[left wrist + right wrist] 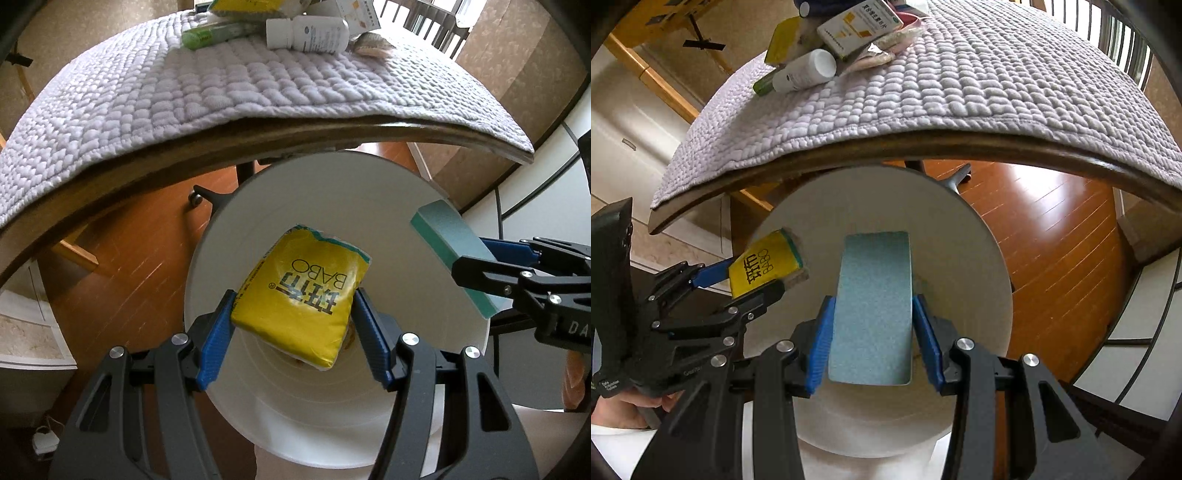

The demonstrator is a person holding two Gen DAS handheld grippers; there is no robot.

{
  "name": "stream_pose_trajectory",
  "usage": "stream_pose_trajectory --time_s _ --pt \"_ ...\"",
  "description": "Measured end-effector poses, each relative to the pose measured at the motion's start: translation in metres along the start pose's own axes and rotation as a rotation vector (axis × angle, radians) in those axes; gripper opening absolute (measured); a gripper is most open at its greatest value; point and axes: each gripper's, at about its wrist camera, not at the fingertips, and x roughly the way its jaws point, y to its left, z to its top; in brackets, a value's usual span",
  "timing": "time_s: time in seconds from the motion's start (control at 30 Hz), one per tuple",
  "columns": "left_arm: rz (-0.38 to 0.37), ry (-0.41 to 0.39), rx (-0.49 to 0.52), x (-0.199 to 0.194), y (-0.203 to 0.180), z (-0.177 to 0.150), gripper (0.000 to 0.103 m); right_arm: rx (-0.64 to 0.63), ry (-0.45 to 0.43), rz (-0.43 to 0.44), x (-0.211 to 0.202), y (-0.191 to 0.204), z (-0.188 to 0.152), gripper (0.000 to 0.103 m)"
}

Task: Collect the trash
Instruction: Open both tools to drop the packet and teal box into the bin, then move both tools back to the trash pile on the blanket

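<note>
A lilac quilted, bumpy cloth [221, 92] drapes the wooden-edged surface [258, 131] across twelve o'clock. Below it gapes a smooth white round plastic bin [332, 206]. Over its mouth, the left tool [293, 317] pinches a glossy yellow soft tissue pack [303, 291] between ribbed blue pads. At three o'clock, the right tool [873, 326] squeezes a matte teal grainy rectangular box [873, 302]. On the cloth at twelve lie a white cylindrical plastic bottle [306, 34] and a green tube [214, 35].
</note>
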Motion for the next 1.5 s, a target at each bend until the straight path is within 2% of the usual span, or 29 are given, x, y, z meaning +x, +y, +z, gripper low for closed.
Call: stream_pose_trajectory --time_s 0.87,1.03,1.07,1.13,1.2,1.23,1.3,1.37,1.5 --pt "-0.022 0.029 0.007 0.016 0.013 -0.005 0.064 0.050 0.023 -0.003 0.007 -0.005 -0.004 0.043" --pt "-0.021 0.026 0.026 0.013 0.010 -0.002 0.067 0.069 0.020 -0.003 0.004 -0.010 -0.005 0.043" --pt "-0.021 0.024 0.029 0.013 0.010 -0.002 0.074 0.072 0.019 -0.002 0.003 -0.011 -0.005 0.045" --pt "-0.028 0.013 0.031 0.009 0.009 -0.001 0.080 0.078 0.012 -0.003 -0.001 -0.014 -0.004 0.059" --pt "-0.040 0.003 0.031 0.004 0.008 0.000 0.091 0.082 -0.021 -0.007 -0.011 -0.017 -0.004 0.074" --pt "-0.048 -0.006 0.032 0.000 0.008 0.000 0.094 0.077 -0.037 -0.012 -0.016 -0.017 -0.004 0.076" --pt "-0.057 -0.014 0.034 -0.007 0.009 0.000 0.096 0.063 -0.066 -0.024 -0.026 -0.017 -0.001 0.092" --pt "-0.065 -0.031 0.034 -0.020 0.010 0.001 0.097 0.033 -0.124 -0.047 -0.042 -0.016 0.001 0.099" --pt "-0.061 -0.143 0.020 -0.056 0.012 0.009 0.102 -0.017 -0.239 -0.087 -0.077 -0.013 0.004 0.099"
